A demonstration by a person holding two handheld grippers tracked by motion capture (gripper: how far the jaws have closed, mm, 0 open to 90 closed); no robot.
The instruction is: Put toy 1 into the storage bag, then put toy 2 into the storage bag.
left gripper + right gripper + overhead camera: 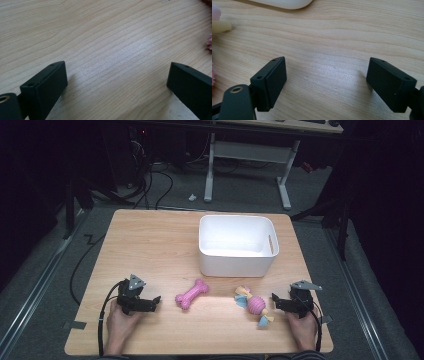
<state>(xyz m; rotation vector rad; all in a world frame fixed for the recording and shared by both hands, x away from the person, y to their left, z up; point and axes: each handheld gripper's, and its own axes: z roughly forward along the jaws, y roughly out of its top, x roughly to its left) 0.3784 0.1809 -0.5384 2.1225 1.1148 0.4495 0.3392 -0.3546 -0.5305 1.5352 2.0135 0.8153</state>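
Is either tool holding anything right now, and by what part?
Nothing is held. The left tool and right tool are both open over bare table.

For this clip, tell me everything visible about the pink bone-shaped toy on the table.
The pink bone-shaped toy looks like smooth, slightly glossy rubber or plastic: a short shaft with a pair of rounded knobs at each end. It lies flat and intact on the light wooden table, slanted, with one end toward the near-left and the other toward the far-right. It sits in front of the white plastic bin, apart from it, and to the right of the open left tongs. Nothing touches it but the tabletop.
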